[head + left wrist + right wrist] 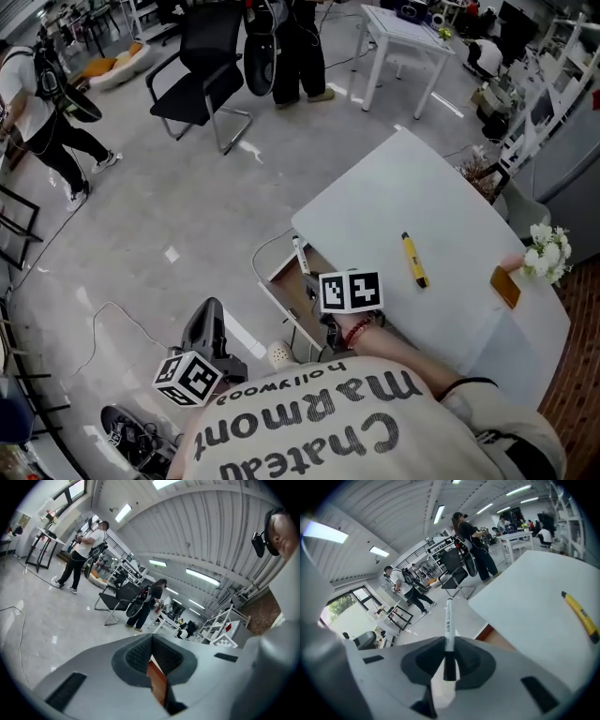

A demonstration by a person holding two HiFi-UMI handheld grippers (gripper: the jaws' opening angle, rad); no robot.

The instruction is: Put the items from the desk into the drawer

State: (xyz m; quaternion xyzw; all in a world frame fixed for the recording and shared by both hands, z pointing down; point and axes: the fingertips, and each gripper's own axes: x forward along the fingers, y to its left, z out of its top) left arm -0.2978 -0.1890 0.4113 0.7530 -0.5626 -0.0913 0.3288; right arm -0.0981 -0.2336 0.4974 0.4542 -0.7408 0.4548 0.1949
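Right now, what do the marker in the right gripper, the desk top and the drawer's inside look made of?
Marker: likely plastic, a smooth white barrel with print and a black end. Desk top: plain matte white, probably laminate or painted board; which, I cannot tell. Drawer inside: brown, wood-like board, grain too small to confirm.

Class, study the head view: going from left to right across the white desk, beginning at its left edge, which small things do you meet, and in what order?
white marker → yellow pen → orange-brown block → white flowers
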